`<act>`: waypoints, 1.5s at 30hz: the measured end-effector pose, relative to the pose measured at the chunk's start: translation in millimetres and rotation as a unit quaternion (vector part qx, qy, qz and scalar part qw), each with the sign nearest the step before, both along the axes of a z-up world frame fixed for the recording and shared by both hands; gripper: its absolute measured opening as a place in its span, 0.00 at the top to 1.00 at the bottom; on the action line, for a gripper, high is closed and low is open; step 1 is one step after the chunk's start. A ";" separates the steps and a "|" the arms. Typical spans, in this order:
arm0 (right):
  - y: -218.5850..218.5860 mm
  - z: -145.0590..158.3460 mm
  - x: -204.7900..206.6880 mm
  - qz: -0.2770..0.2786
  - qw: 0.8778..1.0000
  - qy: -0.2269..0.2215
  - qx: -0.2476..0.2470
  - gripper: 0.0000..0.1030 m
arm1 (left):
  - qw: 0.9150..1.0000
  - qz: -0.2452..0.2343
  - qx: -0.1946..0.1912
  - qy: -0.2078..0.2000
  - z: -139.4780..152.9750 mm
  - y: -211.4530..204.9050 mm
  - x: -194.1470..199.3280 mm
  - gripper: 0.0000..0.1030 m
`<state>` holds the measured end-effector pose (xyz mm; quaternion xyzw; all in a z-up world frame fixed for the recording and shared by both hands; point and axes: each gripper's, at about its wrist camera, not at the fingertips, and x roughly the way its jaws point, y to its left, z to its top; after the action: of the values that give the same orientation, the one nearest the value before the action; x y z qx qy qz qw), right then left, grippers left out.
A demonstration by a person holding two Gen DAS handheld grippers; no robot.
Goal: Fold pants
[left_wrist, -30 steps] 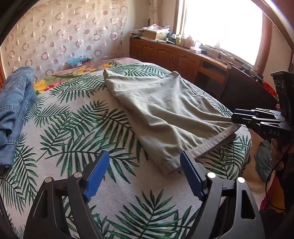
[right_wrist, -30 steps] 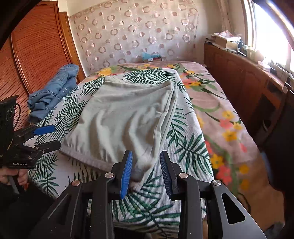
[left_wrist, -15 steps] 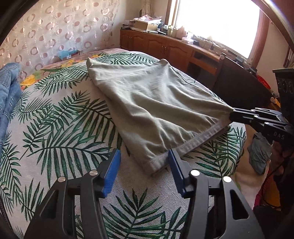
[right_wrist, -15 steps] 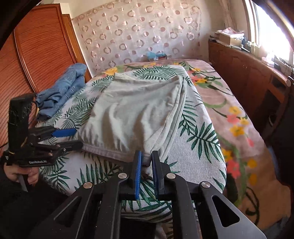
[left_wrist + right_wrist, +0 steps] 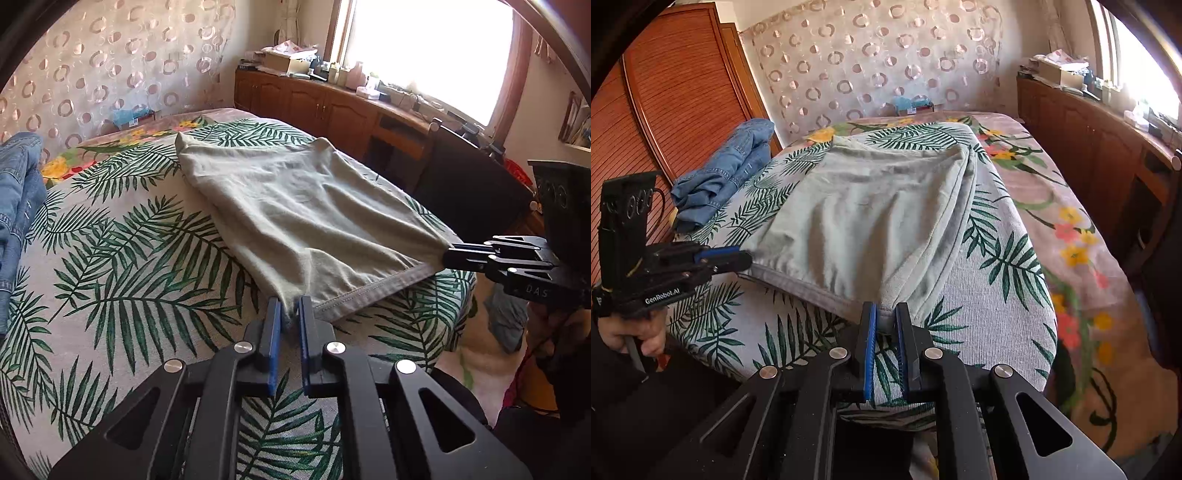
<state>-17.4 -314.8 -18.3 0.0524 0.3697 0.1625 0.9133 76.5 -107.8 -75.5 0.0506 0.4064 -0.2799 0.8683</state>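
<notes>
- Left wrist view: the pants (image 5: 295, 218), pale grey-green, are laid flat on the bed (image 5: 122, 266), which is covered with a palm-leaf spread. The hem edge lies nearest the camera, close to the bed's foot.
- Left wrist view: the left tool (image 5: 290, 314) is seen closed narrowly on the near left corner of the hem, with cloth pinched between the blue pads.
- Left wrist view: the right tool (image 5: 452, 253) is seen at the opposite hem corner, its tips closed on the fabric there.
- Right wrist view: the right tool (image 5: 885, 314) is closed narrowly on its hem corner; fabric is bunched between the pads.
- Right wrist view: the left tool (image 5: 740, 258) is seen clamped at the far hem corner. A heap of blue jeans (image 5: 727, 170) lies well apart, towards the head of the bed.
- Judgement: only a small bite of cloth appears held at each corner; a corner could slip out if the hem is lifted sharply.
- Judgement: if the two tools are raised unevenly, the fold line could be skewed.
- Judgement: the spread could be caught with the pants, since both grips sit close to the bed surface.
</notes>
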 end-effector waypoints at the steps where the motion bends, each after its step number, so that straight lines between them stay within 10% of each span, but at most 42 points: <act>1: 0.6 -0.8 1.4 0.000 1.000 0.003 -0.003 0.90 | 1.000 0.001 0.003 0.000 -1.5 -0.1 0.7 0.92; 15: 5.1 13.1 -3.7 -0.022 0.999 -0.030 -0.021 0.74 | 0.999 0.039 0.010 0.000 -2.2 10.7 10.9 0.86; 23: 7.5 9.7 -4.6 -0.040 0.998 -0.046 -0.022 0.68 | 0.999 0.050 0.015 -0.008 -0.7 7.6 17.5 0.20; 45: 14.2 -14.6 19.7 -0.048 0.998 -0.008 -0.045 0.58 | 0.998 0.049 0.032 0.011 -23.3 -6.4 27.7 0.17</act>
<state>2.3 -300.6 -32.9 0.0280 0.3664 0.1021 0.9244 104.2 -114.3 -98.8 0.0555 0.4266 -0.2241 0.8745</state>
